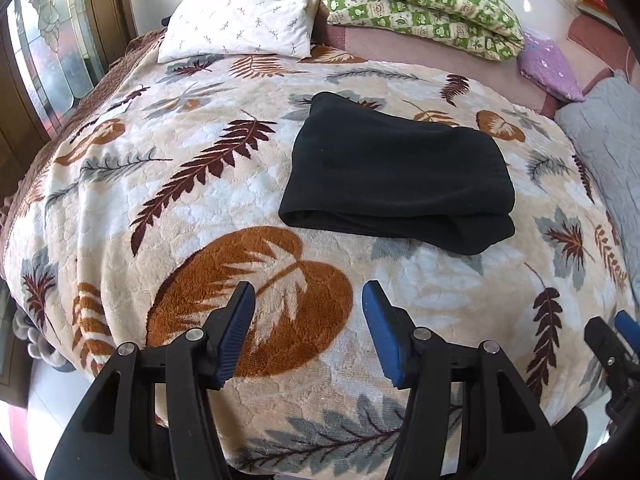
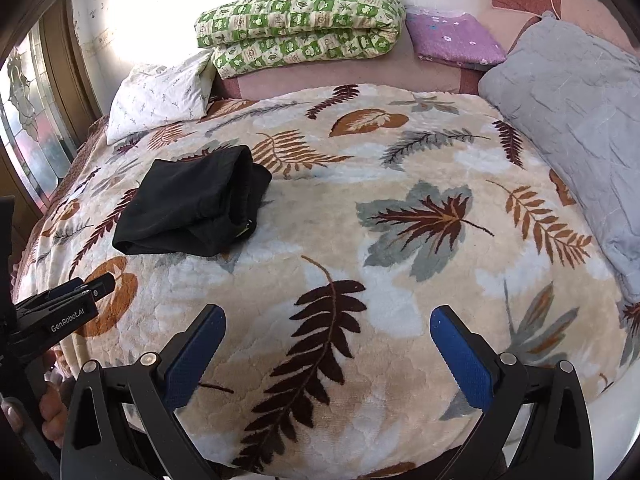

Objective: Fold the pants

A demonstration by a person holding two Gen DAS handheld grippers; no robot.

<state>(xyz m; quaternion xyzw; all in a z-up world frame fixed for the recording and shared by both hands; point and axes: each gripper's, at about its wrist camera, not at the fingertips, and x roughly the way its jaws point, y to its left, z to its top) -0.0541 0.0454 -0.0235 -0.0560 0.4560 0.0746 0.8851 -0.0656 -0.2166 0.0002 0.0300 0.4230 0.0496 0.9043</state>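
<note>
Black pants (image 1: 396, 184) lie folded into a compact rectangle on the leaf-patterned blanket (image 1: 168, 184). In the right wrist view the pants (image 2: 192, 208) sit at the left, their stacked layers showing at the right end. My left gripper (image 1: 308, 296) hovers over the blanket, short of the pants, open with nothing between its blue pads. My right gripper (image 2: 328, 316) is also open and empty, over the blanket to the right of the pants. The left gripper (image 2: 86, 285) shows at the left edge of the right wrist view, a hand (image 2: 52, 408) below it.
A white pillow (image 1: 240, 26), a folded green checked quilt (image 1: 420, 0) and a purple cushion (image 1: 548, 64) lie along the head of the bed. A grey quilted cover (image 2: 572, 128) lies on the right. A glass-panelled door (image 1: 48, 52) stands on the left.
</note>
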